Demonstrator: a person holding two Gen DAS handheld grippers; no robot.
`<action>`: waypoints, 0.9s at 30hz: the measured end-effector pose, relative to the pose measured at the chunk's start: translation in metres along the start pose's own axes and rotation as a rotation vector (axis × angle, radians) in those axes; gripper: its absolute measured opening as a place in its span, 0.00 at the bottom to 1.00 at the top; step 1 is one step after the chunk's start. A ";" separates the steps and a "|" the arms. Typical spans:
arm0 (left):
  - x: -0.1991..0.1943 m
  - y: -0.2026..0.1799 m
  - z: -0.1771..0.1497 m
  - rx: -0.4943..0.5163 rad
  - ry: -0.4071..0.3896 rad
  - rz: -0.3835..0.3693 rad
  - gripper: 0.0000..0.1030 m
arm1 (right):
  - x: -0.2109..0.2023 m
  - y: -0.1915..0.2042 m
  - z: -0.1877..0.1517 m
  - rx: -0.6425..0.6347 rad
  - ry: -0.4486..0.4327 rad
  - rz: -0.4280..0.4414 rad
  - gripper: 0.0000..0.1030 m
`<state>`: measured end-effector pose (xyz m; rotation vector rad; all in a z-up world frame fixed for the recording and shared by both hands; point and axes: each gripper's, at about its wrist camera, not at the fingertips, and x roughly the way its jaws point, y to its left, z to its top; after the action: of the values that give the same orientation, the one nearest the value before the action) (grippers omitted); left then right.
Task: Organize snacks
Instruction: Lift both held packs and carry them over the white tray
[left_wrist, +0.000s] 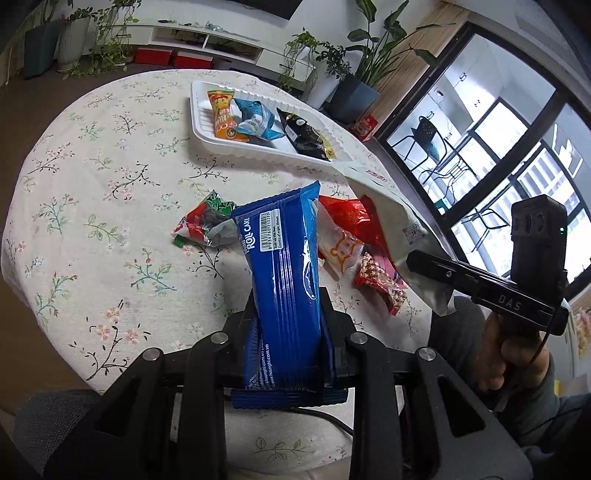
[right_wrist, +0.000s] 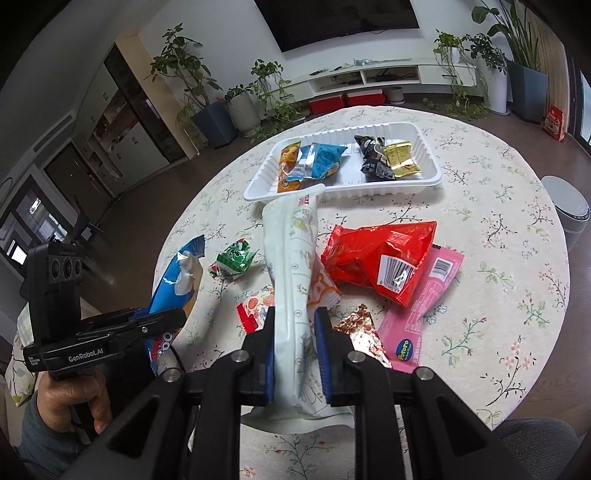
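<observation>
The left gripper (left_wrist: 286, 325) clamps a blue roll-cake pack (left_wrist: 282, 280), the right gripper (right_wrist: 295, 332) a white packet (right_wrist: 291, 266); loose snacks (right_wrist: 384, 258) lie before the white tray (right_wrist: 406, 184).

Blue roll cake packet (left_wrist: 284, 295): long, glossy, barcode side up, standing lengthwise at lower centre of the left wrist view. White snack pouch (right_wrist: 295, 280): long, creased, pointing up the centre of the right wrist view; its far end overlaps the near rim of the white tray (right_wrist: 428, 184). The tray, upper centre, contains orange, light blue, black and gold packets. Red bag (right_wrist: 384, 258), pink packet (right_wrist: 424, 302) and green-and-red packet (right_wrist: 232, 260) lie loose on the tablecloth, mid-frame.
</observation>
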<state>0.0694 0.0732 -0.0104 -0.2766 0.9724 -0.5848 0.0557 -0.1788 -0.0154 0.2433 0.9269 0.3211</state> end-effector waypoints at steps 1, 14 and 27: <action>-0.002 0.000 0.001 -0.001 -0.004 -0.004 0.24 | -0.001 -0.001 0.000 0.004 -0.004 0.003 0.20; -0.024 -0.005 0.069 0.044 -0.083 -0.006 0.24 | -0.031 -0.030 0.045 0.039 -0.104 -0.029 0.20; 0.009 -0.012 0.211 0.140 -0.140 0.070 0.24 | -0.007 -0.028 0.159 -0.017 -0.181 -0.055 0.20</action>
<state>0.2463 0.0511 0.1038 -0.1554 0.7993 -0.5590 0.1855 -0.2181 0.0726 0.2271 0.7505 0.2521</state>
